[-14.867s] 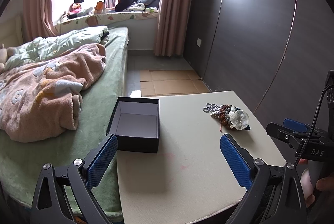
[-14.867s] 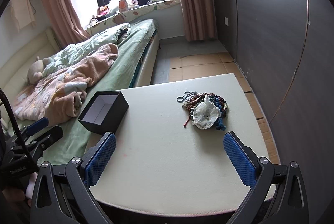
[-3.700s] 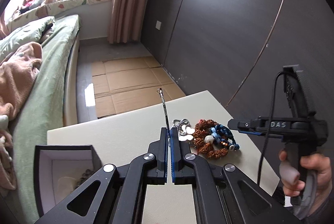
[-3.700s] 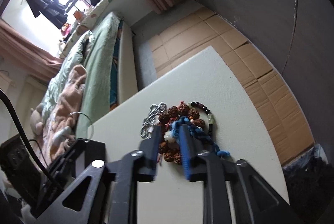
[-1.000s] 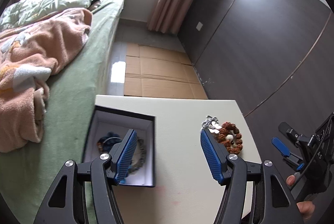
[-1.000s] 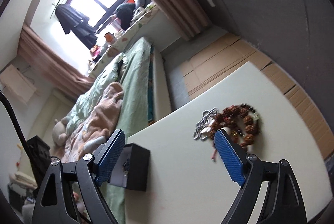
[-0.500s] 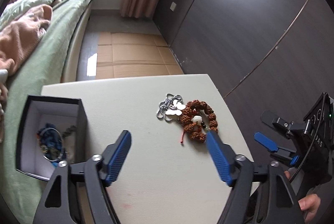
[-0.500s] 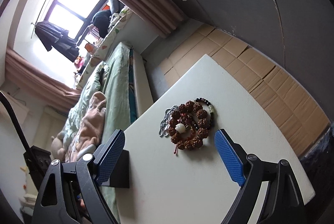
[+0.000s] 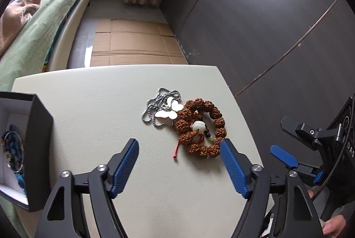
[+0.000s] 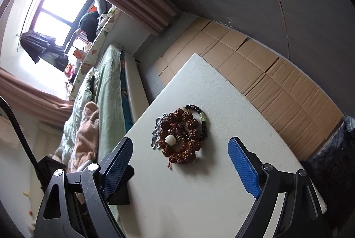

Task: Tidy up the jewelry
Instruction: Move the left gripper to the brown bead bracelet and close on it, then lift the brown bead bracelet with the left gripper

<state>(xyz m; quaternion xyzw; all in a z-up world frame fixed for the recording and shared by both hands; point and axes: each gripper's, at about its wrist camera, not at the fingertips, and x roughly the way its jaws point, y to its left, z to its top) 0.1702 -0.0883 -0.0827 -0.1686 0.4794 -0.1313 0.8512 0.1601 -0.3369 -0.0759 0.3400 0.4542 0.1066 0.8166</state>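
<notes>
**Jewelry pile on tabletop, both grippers above it**

Left gripper point(image 9: 178, 150) points steeply down at the tabletop point(image 9: 88, 105). Its fingers point(image 9: 124, 166) stand spread and are closing, nothing between them; the right-hand pad sits just beside the brown bead bracelet point(image 9: 200, 127).

Right gripper point(image 10: 179, 162) is tilted downward, its view rolled; its fingers stand wide apart and empty, the bracelet beyond them.

The bracelet lies near the tabletop's far right corner, overlapping a silver ball chain point(image 9: 158, 108) with pale pendants. A dark-and-green bead strand point(image 10: 199, 115) is tucked behind it, seen only from the right wrist.

The black box point(image 9: 33, 138) is cut off at the left edge; its contents are blue and beaded, otherwise unclear. Only part of the person's hand point(image 9: 332, 223) shows.
</notes>
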